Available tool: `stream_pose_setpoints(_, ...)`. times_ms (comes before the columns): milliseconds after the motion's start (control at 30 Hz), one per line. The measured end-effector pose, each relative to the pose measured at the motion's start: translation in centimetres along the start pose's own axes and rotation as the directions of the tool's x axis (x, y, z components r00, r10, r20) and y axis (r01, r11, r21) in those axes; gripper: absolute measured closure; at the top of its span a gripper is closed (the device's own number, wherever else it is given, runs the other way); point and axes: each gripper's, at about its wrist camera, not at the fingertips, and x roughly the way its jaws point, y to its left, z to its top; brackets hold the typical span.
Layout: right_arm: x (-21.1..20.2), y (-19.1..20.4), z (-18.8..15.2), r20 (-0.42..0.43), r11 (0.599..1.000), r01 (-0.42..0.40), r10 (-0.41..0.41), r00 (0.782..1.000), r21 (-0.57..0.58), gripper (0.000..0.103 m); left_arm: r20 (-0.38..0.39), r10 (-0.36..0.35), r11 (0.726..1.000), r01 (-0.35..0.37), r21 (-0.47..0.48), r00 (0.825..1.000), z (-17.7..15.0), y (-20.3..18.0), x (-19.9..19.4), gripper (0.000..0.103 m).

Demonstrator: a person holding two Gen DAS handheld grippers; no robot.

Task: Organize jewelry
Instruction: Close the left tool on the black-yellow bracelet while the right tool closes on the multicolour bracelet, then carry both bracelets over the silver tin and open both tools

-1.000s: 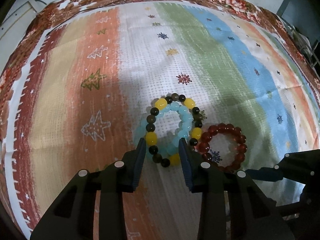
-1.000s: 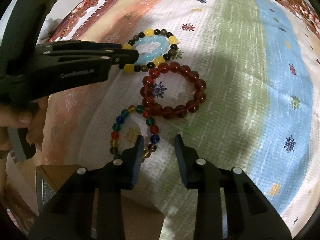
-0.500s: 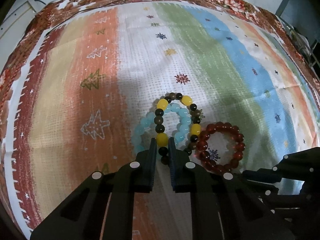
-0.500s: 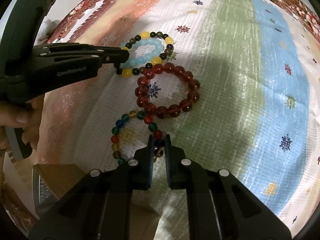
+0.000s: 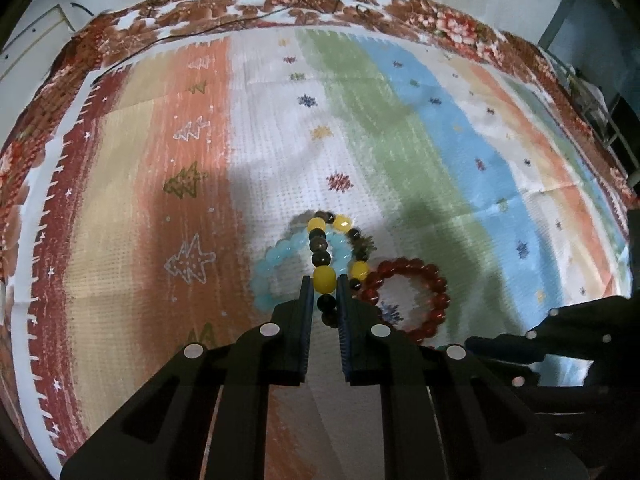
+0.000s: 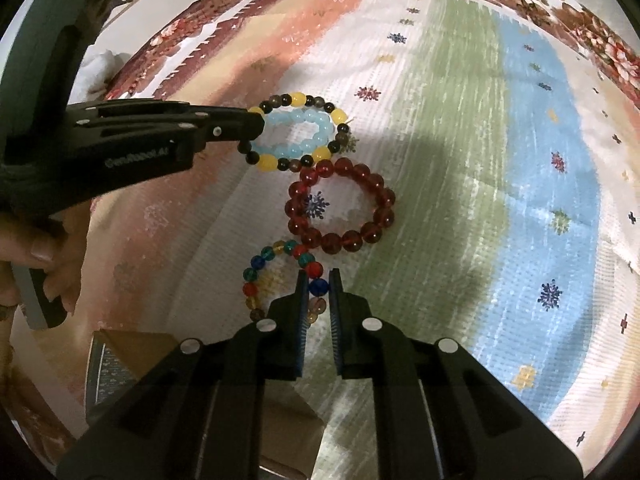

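Four bead bracelets lie close together on a striped cloth. My left gripper (image 5: 324,286) is shut on the yellow-and-black bracelet (image 5: 320,254), whose near side lifts off the pale blue bracelet (image 5: 272,264) under it. From the right wrist the same yellow-and-black bracelet (image 6: 298,100) rings the pale blue bracelet (image 6: 300,132), with the left gripper (image 6: 252,128) at its left edge. The dark red bracelet (image 6: 340,208) lies flat in the middle; it also shows as the dark red bracelet (image 5: 408,300) in the left view. My right gripper (image 6: 319,280) is shut on the multicolour bracelet (image 6: 256,276).
The striped cloth (image 5: 400,152) covers the table out to its flowered border (image 5: 320,0). A brown box (image 6: 132,344) sits at the near left edge. A hand (image 6: 36,256) holds the left gripper's handle. The right gripper's body (image 5: 560,340) shows at lower right.
Both grippers went from open to shut, the left on the yellow-and-black bracelet, the right on the multicolour one. The left has since risen slightly, stretching its bracelet into a narrow loop.
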Motion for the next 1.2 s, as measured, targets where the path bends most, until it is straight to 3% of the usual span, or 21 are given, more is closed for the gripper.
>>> stream_pose_setpoints(367,-2.3,1.4,-0.3,0.046,1.000,0.001,0.000,0.999,-0.015,0.092,0.057,-0.020,1.000,0.020,0.003,0.998,0.1,-0.2,-3.2,0.092)
stream_pose_setpoints(1200,-7.3,1.6,-1.3,0.167,0.999,0.006,-0.012,0.986,0.033,0.092,0.101,-0.062,0.998,0.062,0.005,0.993,-1.8,-1.6,-7.4,0.092)
